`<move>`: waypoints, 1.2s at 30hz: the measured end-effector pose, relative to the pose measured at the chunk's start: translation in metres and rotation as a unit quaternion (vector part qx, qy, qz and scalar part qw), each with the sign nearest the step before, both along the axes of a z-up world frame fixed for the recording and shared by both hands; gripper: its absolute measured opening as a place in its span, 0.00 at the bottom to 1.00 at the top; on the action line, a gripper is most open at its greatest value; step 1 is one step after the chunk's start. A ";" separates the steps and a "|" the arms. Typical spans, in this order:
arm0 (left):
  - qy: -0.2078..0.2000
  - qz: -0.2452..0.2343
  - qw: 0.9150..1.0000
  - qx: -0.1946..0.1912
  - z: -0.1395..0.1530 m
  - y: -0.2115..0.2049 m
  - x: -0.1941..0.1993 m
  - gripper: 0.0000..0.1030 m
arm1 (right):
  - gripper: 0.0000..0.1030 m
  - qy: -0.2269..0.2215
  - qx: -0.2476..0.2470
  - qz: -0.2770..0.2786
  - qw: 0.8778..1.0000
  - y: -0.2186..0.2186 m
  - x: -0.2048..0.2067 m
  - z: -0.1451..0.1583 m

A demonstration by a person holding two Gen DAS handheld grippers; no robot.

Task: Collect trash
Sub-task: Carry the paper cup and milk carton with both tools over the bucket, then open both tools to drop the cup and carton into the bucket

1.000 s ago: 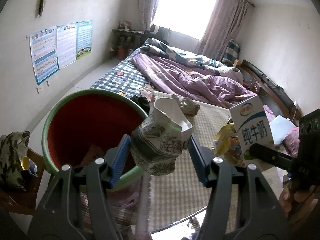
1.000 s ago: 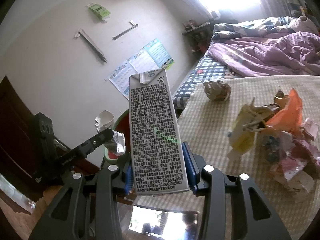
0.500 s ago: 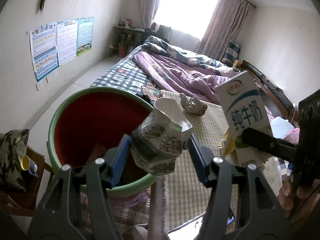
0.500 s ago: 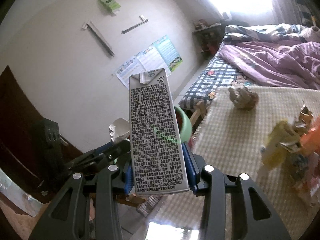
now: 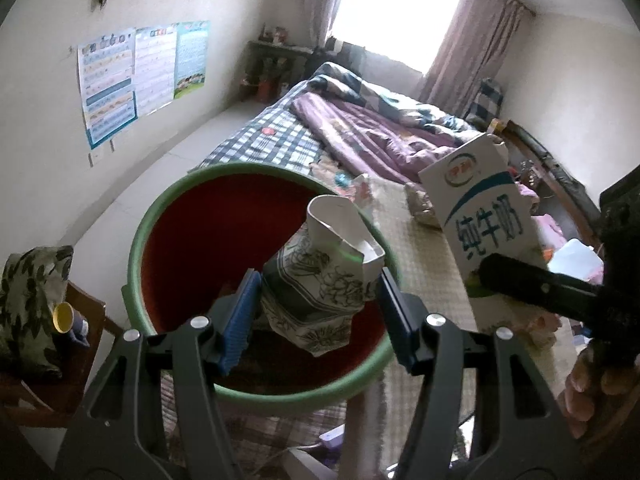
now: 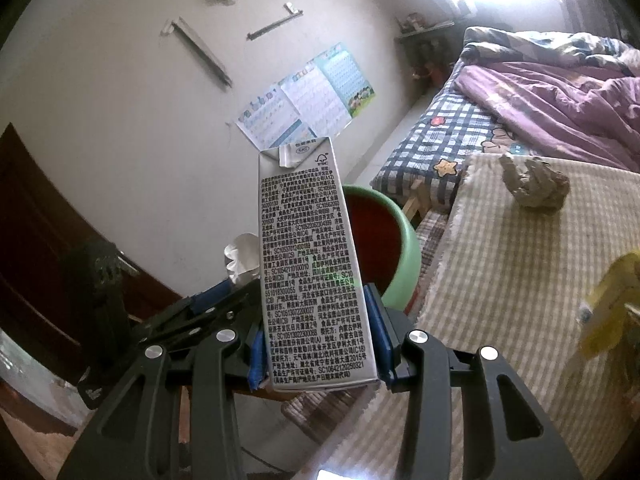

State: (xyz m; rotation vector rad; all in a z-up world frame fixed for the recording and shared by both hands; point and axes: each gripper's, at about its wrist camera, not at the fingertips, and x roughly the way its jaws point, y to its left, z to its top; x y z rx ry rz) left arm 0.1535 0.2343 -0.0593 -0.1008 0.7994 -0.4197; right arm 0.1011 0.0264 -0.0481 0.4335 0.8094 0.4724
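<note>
A crushed paper cup [image 5: 316, 284] with a flower print hangs over the red inside of a green-rimmed bin [image 5: 138, 240], and my left gripper [image 5: 316, 292] is shut on it. Just right of the bin, above the woven mat, my right gripper [image 6: 316, 340] is shut on an upright milk carton [image 6: 312, 256]. The left wrist view shows that carton [image 5: 480, 220] and the right gripper's black fingers [image 5: 536, 286] at the right. In the right wrist view the bin [image 6: 408, 248] sits behind the carton, with the left gripper [image 6: 224, 292] and its cup [image 6: 240, 256] to the left.
The woven mat [image 6: 500, 280] carries a crumpled paper wad [image 6: 532, 184] and a yellow wrapper [image 6: 612, 308]. Left of the bin, a wooden chair [image 5: 84, 320] holds a patterned cushion [image 5: 28, 304] and a small yellow cup [image 5: 64, 316]. A bed with purple bedding [image 5: 380, 132] lies behind.
Both grippers have moved left toward the bin with their loads. The cup now hangs over the bin's opening, and the carton has come closer to the rim. Neither grip has changed.
</note>
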 end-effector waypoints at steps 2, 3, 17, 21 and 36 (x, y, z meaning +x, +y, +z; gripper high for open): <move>0.004 0.003 1.000 -0.002 -0.003 0.004 0.005 0.55 | 0.40 0.003 -0.009 0.007 1.000 0.007 0.005 -0.003; 0.004 0.005 1.000 0.001 -0.004 0.005 0.007 0.55 | 0.40 0.006 -0.012 0.009 1.000 0.009 0.008 -0.004; 0.038 0.016 0.999 0.027 -0.027 0.012 0.027 0.55 | 0.40 0.044 -0.026 0.015 0.999 0.031 0.035 -0.028; 0.045 0.017 0.998 0.029 -0.031 0.014 0.030 0.55 | 0.40 0.046 -0.029 0.017 0.998 0.034 0.038 -0.030; 0.051 0.036 0.997 0.036 -0.036 0.020 0.027 0.69 | 0.52 0.040 0.001 -0.005 0.999 0.022 0.033 -0.029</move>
